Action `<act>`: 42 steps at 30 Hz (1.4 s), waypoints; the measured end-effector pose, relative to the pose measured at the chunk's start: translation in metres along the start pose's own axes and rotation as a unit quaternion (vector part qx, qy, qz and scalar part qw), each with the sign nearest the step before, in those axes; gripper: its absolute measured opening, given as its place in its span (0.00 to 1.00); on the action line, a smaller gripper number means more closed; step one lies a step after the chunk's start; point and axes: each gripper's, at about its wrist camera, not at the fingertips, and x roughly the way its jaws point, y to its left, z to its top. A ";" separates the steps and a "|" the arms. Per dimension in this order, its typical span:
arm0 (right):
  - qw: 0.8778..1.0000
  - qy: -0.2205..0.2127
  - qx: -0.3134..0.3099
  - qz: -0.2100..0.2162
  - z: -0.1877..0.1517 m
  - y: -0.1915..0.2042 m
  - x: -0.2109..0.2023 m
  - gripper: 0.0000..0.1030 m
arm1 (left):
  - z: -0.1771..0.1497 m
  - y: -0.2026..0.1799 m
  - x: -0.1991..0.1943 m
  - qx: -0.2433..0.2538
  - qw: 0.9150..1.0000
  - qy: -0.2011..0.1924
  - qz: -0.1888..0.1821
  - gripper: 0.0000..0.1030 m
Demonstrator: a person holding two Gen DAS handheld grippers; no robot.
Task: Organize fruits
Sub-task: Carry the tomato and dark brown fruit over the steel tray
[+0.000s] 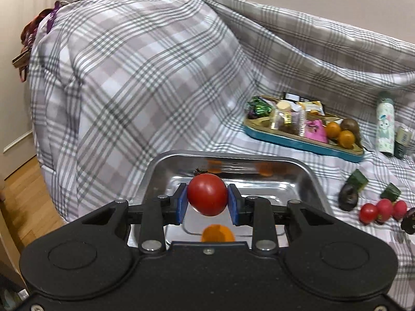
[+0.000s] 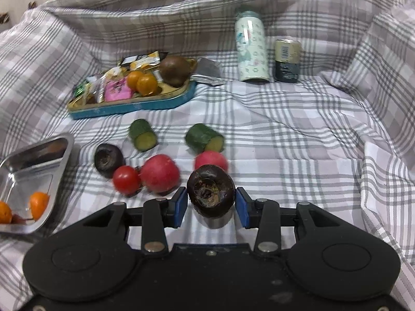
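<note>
While you look across the bed, the checked quilt (image 1: 145,72) fills most of both views, heaped high on the left and spread flat under everything else. On it, at the far side, lies the blue tin tray (image 2: 135,106), crowded with wrapped snacks, two small oranges (image 2: 142,81) and a brown kiwi (image 2: 174,70). Right of it stand a pale printed flask (image 2: 251,49) and a dark can (image 2: 287,61), just beside each other.

Nearer you sits the steel pan (image 1: 298,178), with orange fruit (image 1: 218,233) lying in it. Your left hand-held gripper (image 1: 207,202) hangs over that pan, its blue pads pressed on either side of a red tomato (image 1: 207,197), which is lifted clear of the pan floor.

Your right hand-held gripper (image 2: 211,203) is closed on a dark round fruit (image 2: 210,194) with a brown hollow facing the camera; whether it rests on the quilt I cannot tell. Just beyond it lie two pink-red fruits (image 2: 159,172), a small red tomato (image 2: 126,180) touching the larger one, another dark fruit (image 2: 107,156), and two cut cucumber pieces (image 2: 142,134), all loose on the quilt between pan and tin tray.
</note>
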 end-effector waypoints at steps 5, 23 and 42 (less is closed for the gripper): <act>0.999 0.007 -0.008 0.033 -0.002 0.025 -0.010 0.41 | 0.000 0.001 0.005 -0.001 1.000 -0.004 -0.008 0.39; 0.986 0.003 -0.072 0.148 0.018 0.170 -0.008 0.41 | 0.009 0.008 0.030 -0.024 0.999 0.012 -0.021 0.39; 0.986 0.043 -0.078 0.142 0.025 0.193 0.031 0.42 | 0.012 0.025 0.047 -0.074 0.995 0.063 -0.038 0.40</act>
